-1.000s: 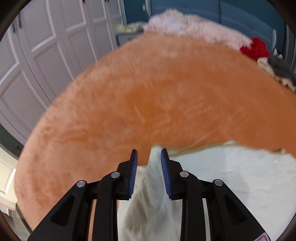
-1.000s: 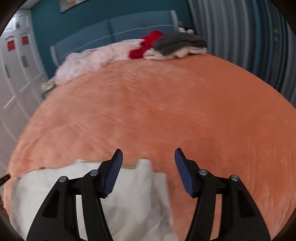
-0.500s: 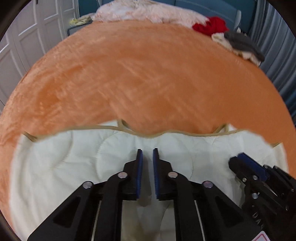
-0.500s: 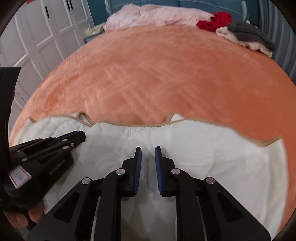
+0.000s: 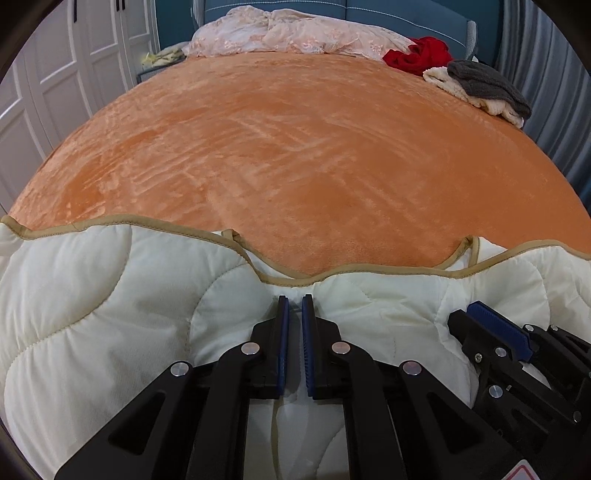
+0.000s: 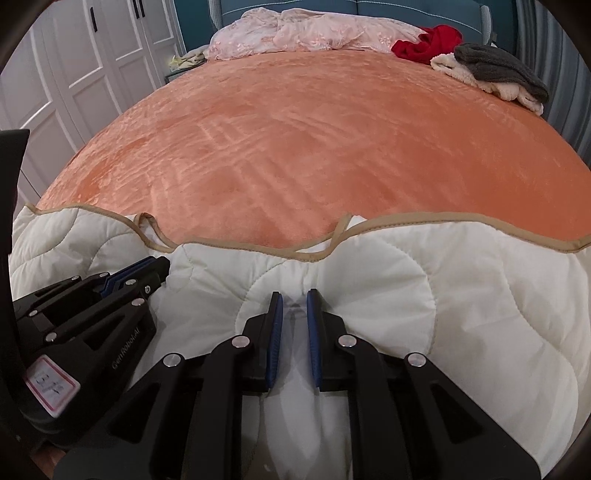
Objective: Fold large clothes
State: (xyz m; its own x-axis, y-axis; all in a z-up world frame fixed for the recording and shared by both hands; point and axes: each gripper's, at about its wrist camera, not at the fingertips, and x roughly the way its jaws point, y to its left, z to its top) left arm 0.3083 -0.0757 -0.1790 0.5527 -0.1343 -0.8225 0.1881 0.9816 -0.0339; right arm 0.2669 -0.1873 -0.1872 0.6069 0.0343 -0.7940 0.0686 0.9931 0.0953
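Observation:
A cream quilted garment (image 5: pixel 110 295) (image 6: pixel 480 295) with tan binding lies across the near side of the orange bed cover (image 5: pixel 295 147) (image 6: pixel 314 147). My left gripper (image 5: pixel 295 301) is shut on a raised fold of it, just short of the bound edge. It shows side-on at the left of the right wrist view, left gripper (image 6: pixel 159 264). My right gripper (image 6: pixel 294 295) has a pinch of the same fabric between its pads, and its jaws are still closing on it. It appears at the lower right of the left wrist view, right gripper (image 5: pixel 476 314). The two grippers sit side by side.
At the head of the bed lie pink bedding (image 5: pixel 295 33), a red cloth (image 5: pixel 421 55) and a pile of grey and cream clothes (image 5: pixel 484 85). White wardrobe doors (image 5: pixel 55 74) stand on the left, a grey curtain (image 6: pixel 554 55) on the right.
Both grippers came down onto the cream garment and drew together, closing from open onto folds of it. Since half a second ago they have hardly moved.

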